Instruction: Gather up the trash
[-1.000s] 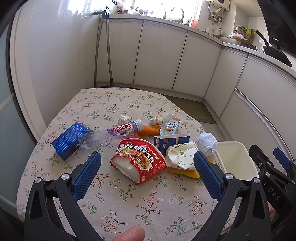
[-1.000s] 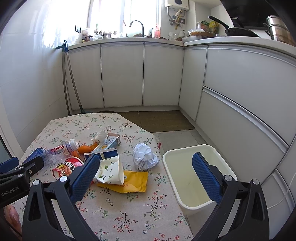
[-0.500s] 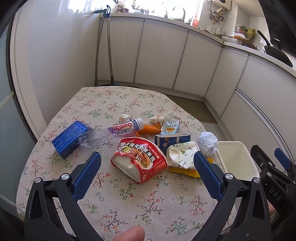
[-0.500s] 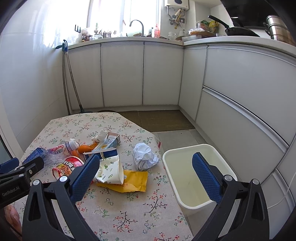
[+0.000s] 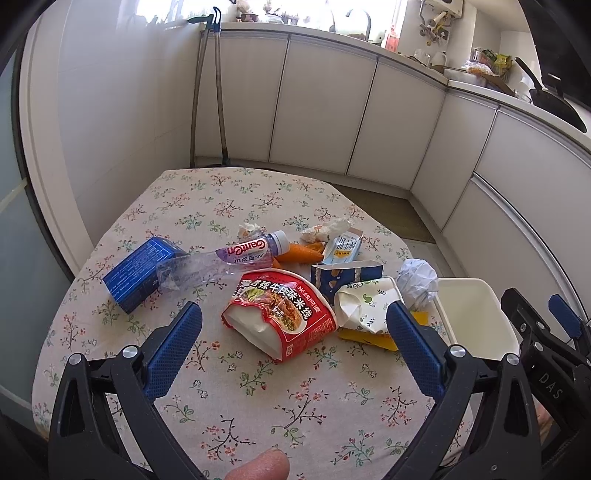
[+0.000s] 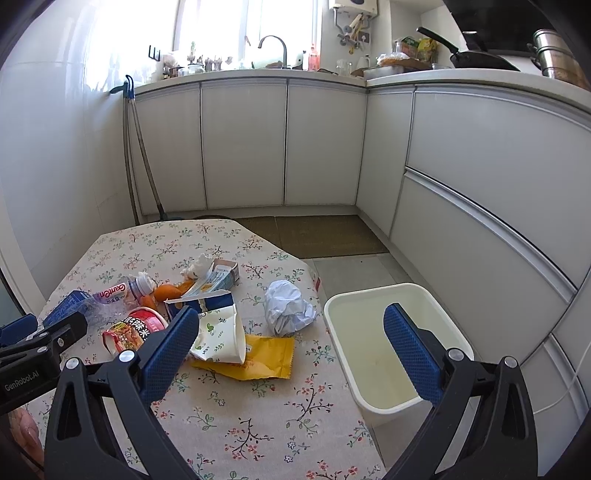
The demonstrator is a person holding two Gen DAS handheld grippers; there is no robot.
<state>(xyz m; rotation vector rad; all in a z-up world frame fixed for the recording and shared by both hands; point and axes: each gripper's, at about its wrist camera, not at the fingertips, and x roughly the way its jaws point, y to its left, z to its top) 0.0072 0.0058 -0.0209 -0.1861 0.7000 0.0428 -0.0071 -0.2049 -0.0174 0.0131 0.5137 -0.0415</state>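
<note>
Since a second ago almost nothing has shifted: the left gripper (image 5: pixel 291 332) has only tilted slightly, bringing more of the cabinets into its view, and the right gripper (image 6: pixel 291 339) has held its place. Both hang wide apart, holding nothing, above the tabletop (image 5: pixel 258 199). Every piece of trash still lies there, the red bowl (image 5: pixel 282 314) and paper ball (image 6: pixel 288 308) among them, beside the empty bin (image 6: pixel 399 350). Collection, by that judgement, has not started.

Bright daylight from blown-out window (image 6: pixel 221 33); sharp focus; fisheye-warped, dark-vignetted edges.
</note>
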